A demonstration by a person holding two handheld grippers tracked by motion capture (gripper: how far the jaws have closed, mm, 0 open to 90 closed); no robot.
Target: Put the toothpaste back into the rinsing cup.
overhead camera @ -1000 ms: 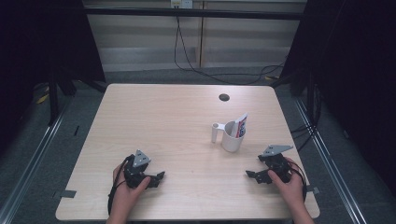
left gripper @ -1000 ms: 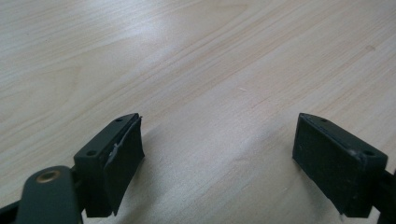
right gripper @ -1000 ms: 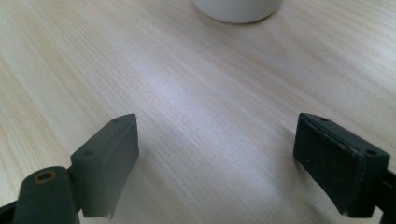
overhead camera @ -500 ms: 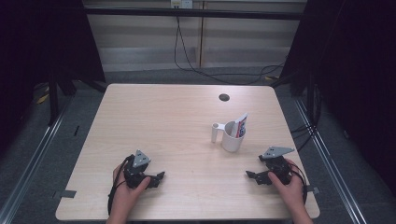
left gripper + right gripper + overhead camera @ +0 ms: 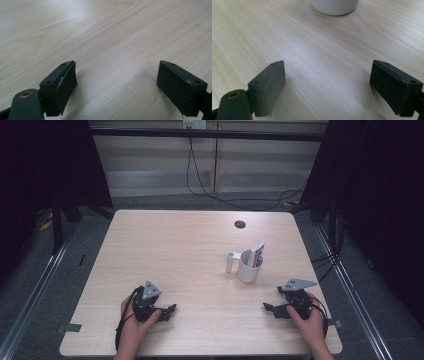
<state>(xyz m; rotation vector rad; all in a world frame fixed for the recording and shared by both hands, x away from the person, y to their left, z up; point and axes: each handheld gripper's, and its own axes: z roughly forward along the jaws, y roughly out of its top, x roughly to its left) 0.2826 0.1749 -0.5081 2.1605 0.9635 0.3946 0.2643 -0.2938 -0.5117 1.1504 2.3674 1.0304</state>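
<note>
White mug point(image 5: 248, 265) with a tube point(image 5: 258, 254) inside sits on the counter point(image 5: 180, 245). My right gripper point(image 5: 270, 308) rests near it, left gripper point(image 5: 170, 310) well apart; both fingers spread, empty.

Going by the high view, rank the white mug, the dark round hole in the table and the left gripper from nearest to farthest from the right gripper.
1. White mug, just ahead-left of the right gripper.
2. Left gripper, across the near edge.
3. Dark round hole, near the far edge.
</note>
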